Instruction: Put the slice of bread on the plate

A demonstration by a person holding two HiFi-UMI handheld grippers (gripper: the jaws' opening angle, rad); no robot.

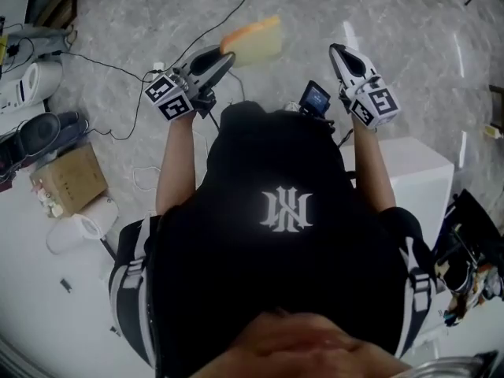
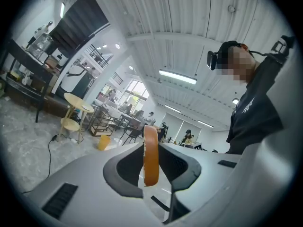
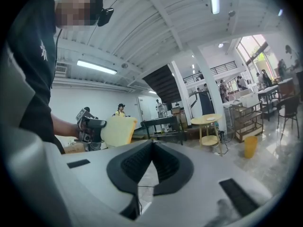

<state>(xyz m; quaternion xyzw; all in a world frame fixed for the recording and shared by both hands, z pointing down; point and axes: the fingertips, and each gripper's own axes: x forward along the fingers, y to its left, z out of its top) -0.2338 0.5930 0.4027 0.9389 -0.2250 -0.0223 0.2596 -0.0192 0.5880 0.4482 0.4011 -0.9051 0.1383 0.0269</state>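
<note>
A slice of bread (image 1: 253,42), pale with an orange-brown crust, hangs in the air above the marble floor. My left gripper (image 1: 227,58) is shut on its near end. In the left gripper view the bread slice (image 2: 151,155) stands edge-on between the two dark pads. My right gripper (image 1: 339,51) is level with it on the right, apart from the bread, its jaws closed to a point with nothing between them. The right gripper view shows the left gripper (image 3: 90,126) holding the bread (image 3: 118,130) off to the left. No plate shows in any view.
A white cabinet (image 1: 413,172) stands at my right. On the left lie a cardboard box (image 1: 69,179), a paper roll (image 1: 93,219) and floor cables (image 1: 118,69). Farther off are a round yellow table (image 3: 208,121) and a yellow bin (image 3: 250,145).
</note>
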